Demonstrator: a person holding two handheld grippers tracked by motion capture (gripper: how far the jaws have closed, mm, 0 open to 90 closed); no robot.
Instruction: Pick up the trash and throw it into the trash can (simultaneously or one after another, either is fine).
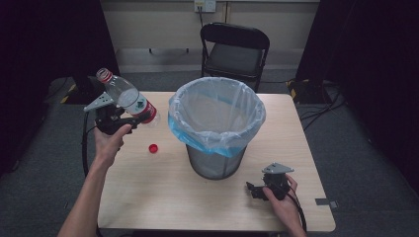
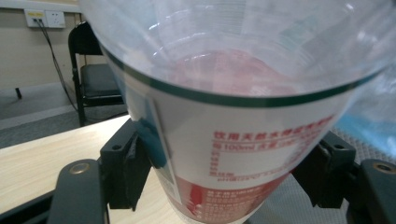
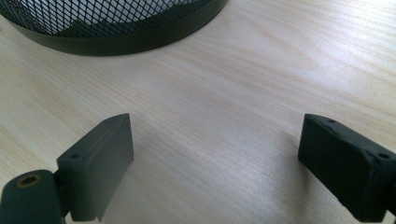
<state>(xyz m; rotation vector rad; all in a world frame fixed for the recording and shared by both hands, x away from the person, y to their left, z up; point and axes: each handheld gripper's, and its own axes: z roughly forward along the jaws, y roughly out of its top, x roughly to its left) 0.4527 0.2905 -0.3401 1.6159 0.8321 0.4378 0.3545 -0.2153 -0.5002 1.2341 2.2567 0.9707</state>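
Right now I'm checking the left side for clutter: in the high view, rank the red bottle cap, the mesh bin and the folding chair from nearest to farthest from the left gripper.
1. Red bottle cap, on the table just right of the left gripper.
2. Mesh bin, mid-table, farther right.
3. Folding chair, beyond the table's far edge.

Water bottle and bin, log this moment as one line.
left gripper: shut on bottle, tilted, uncapped | right gripper: jaws open, over table | red cap: on table | bin: lined
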